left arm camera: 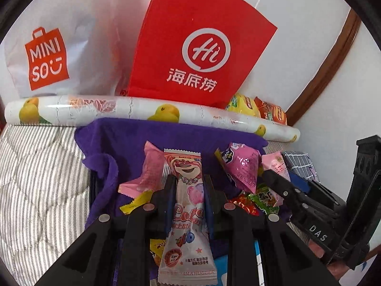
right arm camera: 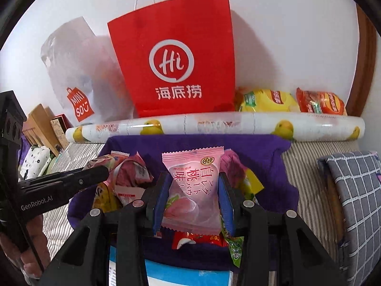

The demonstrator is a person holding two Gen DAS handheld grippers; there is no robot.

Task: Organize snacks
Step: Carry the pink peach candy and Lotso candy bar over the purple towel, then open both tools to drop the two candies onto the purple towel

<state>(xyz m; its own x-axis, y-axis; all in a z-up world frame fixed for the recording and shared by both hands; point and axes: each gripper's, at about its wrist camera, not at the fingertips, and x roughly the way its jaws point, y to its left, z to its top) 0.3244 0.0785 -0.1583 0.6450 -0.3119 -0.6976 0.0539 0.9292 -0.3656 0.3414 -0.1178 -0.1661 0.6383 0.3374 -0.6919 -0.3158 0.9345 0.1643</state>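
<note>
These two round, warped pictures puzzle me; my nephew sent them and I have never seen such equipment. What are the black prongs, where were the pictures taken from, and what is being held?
No robot here: a person holds a black two-finger gripper in each hand, each with a wide-angle camera looking along its fingers, hence the round warp.

The left camera's picture shows the left gripper shut on a long white candy packet with a pink bear. The right camera's picture shows the right gripper shut on a pink peach-printed snack packet.

Below both lies a pile of small wrapped snacks on a purple cloth over striped bedding. Behind stand a red paper bag with white handles, a white plastic shopping bag and a duck-printed roll.
</note>
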